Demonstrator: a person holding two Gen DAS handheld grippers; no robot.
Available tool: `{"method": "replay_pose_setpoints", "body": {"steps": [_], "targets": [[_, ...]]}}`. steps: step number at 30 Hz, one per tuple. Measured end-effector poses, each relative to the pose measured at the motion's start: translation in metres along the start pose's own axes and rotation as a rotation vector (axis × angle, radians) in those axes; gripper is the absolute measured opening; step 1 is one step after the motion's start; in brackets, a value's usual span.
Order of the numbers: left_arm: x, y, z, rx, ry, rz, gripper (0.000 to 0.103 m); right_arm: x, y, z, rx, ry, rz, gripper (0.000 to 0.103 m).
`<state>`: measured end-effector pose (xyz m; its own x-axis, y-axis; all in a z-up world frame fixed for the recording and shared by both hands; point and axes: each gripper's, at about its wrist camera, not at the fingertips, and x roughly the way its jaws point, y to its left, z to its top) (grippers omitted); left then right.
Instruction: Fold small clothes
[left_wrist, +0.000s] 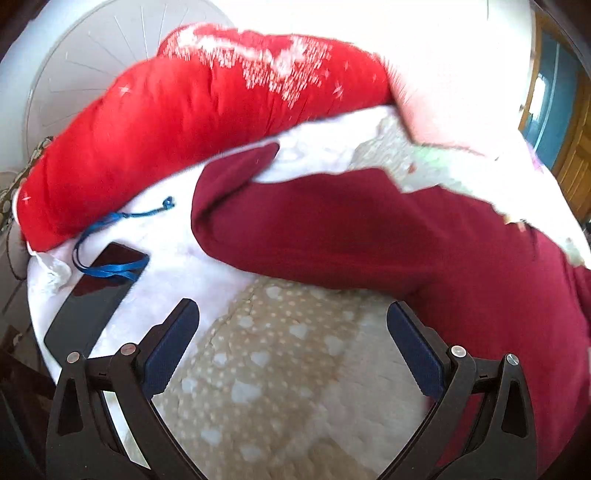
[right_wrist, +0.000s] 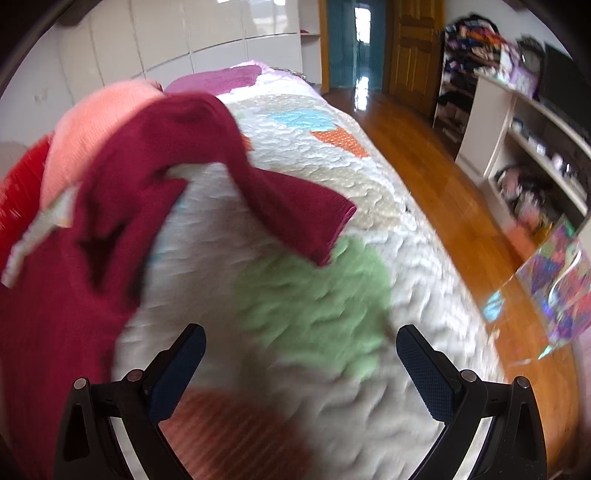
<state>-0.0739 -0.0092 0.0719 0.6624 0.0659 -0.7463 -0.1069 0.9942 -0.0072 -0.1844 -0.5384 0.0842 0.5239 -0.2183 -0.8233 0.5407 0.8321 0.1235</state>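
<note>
A dark red knit garment (left_wrist: 369, 236) lies spread on the quilted bed, one sleeve stretching left. It also shows in the right wrist view (right_wrist: 122, 206), with a sleeve (right_wrist: 299, 214) reaching right across the quilt. My left gripper (left_wrist: 291, 325) is open and empty, just below the sleeve, over the quilt. My right gripper (right_wrist: 301, 345) is open and empty, to the right of the garment's body, over a green patch of the quilt.
A bright red quilted item (left_wrist: 177, 122) lies behind the garment, and a pink knit (right_wrist: 99, 122) beside it. A black phone (left_wrist: 92, 295) with a blue cord (left_wrist: 110, 243) lies at left. The bed edge, wood floor (right_wrist: 443, 184) and shelves (right_wrist: 532, 140) are at right.
</note>
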Motion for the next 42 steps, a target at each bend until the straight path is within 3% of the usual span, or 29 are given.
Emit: {"method": "replay_pose_setpoints", "body": {"steps": [6, 12, 24, 34, 38, 42], "targets": [[-0.038, -0.027, 0.001, 0.043, -0.052, -0.022, 0.102, -0.071, 0.038, -0.008, -0.030, -0.103, 0.089, 0.103], [-0.054, -0.055, 0.005, 0.109, -0.081, -0.070, 0.102, -0.105, 0.091, -0.010, -0.141, -0.155, 0.118, 0.103], [-0.046, -0.081, 0.000, 0.138, -0.071, -0.110, 0.102, -0.099, 0.190, -0.022, -0.308, -0.182, 0.194, 0.103], [-0.042, -0.089, -0.002, 0.161, -0.070, -0.121, 0.102, -0.092, 0.219, -0.020, -0.338, -0.166, 0.171, 0.103], [-0.044, -0.095, -0.001, 0.179, -0.082, -0.122, 0.102, -0.096, 0.224, -0.015, -0.338, -0.142, 0.203, 0.103], [-0.044, -0.100, -0.001, 0.186, -0.086, -0.128, 0.102, -0.102, 0.228, -0.009, -0.351, -0.173, 0.180, 0.103]]}}
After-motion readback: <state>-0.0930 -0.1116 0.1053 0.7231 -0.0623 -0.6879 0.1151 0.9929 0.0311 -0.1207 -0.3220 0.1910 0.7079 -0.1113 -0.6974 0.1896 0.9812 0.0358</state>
